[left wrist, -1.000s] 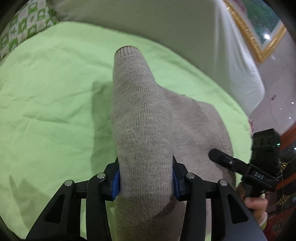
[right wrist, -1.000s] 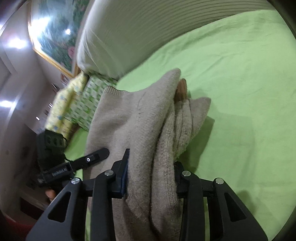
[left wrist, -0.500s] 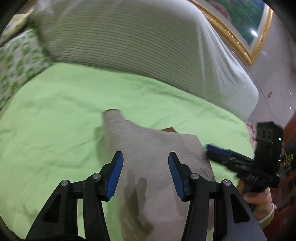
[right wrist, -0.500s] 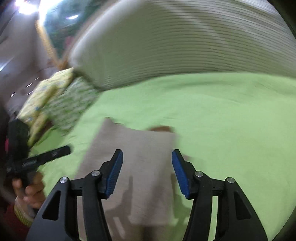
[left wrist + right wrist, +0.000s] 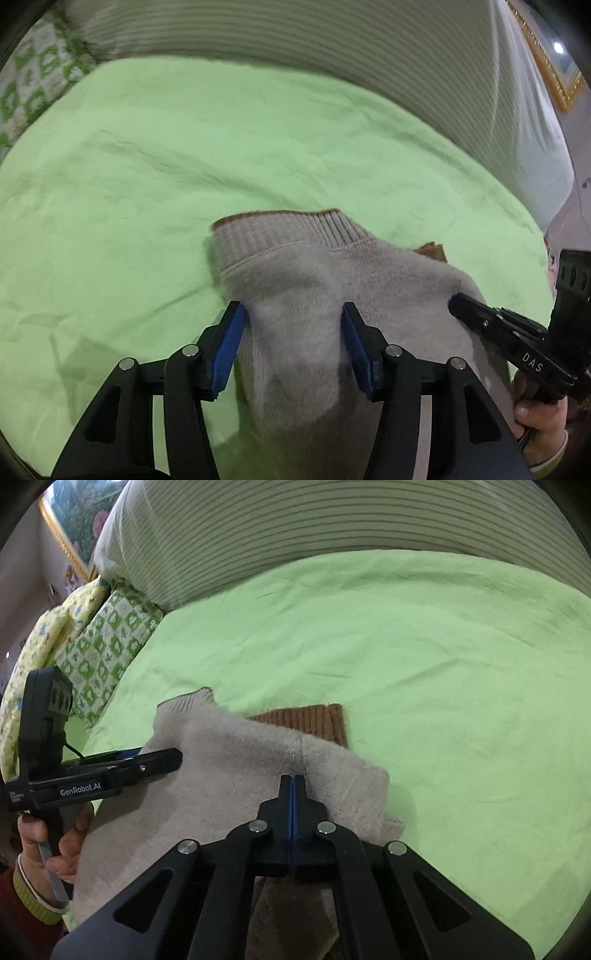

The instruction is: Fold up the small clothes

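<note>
Green sheet (image 5: pixel 184 155), sweater (image 5: pixel 295 295) under left gripper (image 5: pixel 293 343)

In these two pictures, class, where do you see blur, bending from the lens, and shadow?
Left wrist view: the sweater and the striped pillow are smeared by motion, and dark lens corners frame the picture. Right wrist view: sharper; the sheet bulges into a curve, and the right gripper casts a shadow on the sweater.

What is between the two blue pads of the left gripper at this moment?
In the left wrist view, the beige sweater lies between the pads of the left gripper. The jaws stand apart, just opened wider, pads not pressing it.
</note>
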A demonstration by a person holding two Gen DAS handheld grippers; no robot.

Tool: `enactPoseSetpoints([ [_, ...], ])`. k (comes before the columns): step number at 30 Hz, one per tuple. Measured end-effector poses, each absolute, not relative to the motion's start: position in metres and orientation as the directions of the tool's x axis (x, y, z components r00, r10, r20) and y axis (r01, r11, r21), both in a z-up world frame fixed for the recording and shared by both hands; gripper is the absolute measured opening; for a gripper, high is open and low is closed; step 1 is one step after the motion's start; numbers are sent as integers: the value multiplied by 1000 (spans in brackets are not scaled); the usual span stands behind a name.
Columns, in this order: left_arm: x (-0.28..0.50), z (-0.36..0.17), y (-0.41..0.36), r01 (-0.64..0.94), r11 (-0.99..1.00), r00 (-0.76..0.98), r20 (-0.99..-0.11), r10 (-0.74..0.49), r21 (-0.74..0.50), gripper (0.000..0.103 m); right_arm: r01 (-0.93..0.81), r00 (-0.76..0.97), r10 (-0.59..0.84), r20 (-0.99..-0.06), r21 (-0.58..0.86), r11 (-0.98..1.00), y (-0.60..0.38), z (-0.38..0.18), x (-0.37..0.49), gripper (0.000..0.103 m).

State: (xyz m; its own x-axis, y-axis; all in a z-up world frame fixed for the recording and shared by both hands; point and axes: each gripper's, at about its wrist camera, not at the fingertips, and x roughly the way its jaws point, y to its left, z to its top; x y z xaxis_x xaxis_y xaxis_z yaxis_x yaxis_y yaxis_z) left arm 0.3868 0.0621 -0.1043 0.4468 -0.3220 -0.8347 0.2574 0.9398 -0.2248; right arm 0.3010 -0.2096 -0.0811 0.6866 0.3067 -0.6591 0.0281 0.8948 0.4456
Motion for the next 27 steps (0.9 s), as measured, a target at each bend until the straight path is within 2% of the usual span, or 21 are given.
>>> enactPoseSetpoints([
  [3,354,-86,72,263,940,481,-814,-324,-218,53,32,711,272,-648,417,909,-199,-62,278,4],
  [7,296,-67,80,262,939,538,-773,-335,-224,54,-30,745,302,-595,422,906,-182,-42,225,4],
  [11,231,-65,82,269,922,565,-729,-386,-280,60,-102,757,342,-557,416,904,-156,-38,171,4],
  [13,212,-72,80,267,929,571,-735,-366,-255,60,-108,748,343,-568,406,907,-147,-45,152,4],
  [15,201,-90,74,272,934,546,-763,-347,-230,61,-69,733,285,-617,349,934,-140,-61,142,4],
  [17,204,-111,69,240,948,509,-805,-305,-208,66,-18,705,261,-659,352,936,-146,-82,143,3],
  [19,205,-122,74,217,946,490,-811,-320,-242,72,19,710,246,-660,367,930,-156,-90,140,0],
  [22,201,-123,79,190,949,492,-812,-313,-251,74,71,712,235,-662,400,914,-167,-91,132,0],
  [27,174,-104,72,184,972,561,-796,-227,-148,73,64,736,224,-640,394,917,-154,-76,110,6],
])
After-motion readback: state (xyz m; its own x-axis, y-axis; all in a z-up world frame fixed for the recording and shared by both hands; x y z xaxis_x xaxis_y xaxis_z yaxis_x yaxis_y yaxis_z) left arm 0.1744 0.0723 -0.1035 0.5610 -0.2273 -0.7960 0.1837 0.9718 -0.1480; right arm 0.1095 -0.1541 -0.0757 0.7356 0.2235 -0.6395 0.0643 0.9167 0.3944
